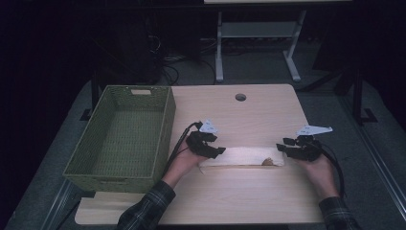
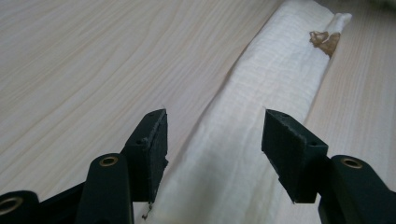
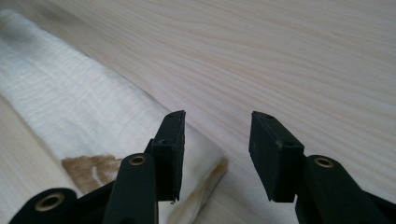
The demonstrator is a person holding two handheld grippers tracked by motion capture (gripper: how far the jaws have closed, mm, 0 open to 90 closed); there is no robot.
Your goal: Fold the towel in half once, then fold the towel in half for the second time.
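Observation:
A white cloth, folded into a long narrow strip, lies flat across the wooden table. It carries a brown mark near its right end. My left gripper hovers at the strip's left end, open. In the left gripper view the cloth runs away between the spread jaws of that gripper, untouched by the pads, with the mark at its far end. My right gripper is at the right end, open. In the right gripper view that gripper stands over the cloth's corner, beside the mark.
A green woven basket stands at the table's left side, close to my left forearm. A round cable hole sits near the far edge. Behind the table are a white desk frame and cables on the dark floor.

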